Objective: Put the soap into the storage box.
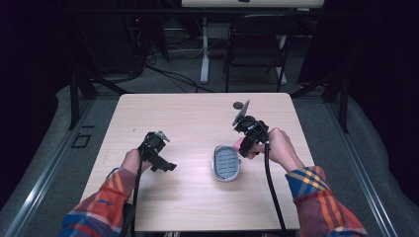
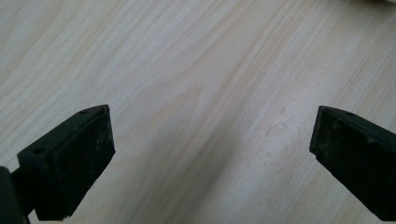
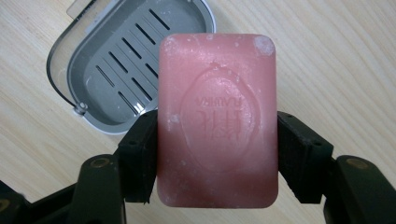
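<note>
Pink soap bar (image 3: 217, 119) is pinched between the right gripper (image 3: 217, 158) pads, just beside the grey slotted soap dish (image 3: 126, 65). Placement appears in hand; centring over the dish, then lowering, is called for. Left gripper (image 2: 210, 154) is spread, empty.

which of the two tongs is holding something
The right tongs: their jaws clamp a pink soap bar above the grey soap dish. The left tongs stand open over bare table.
</note>
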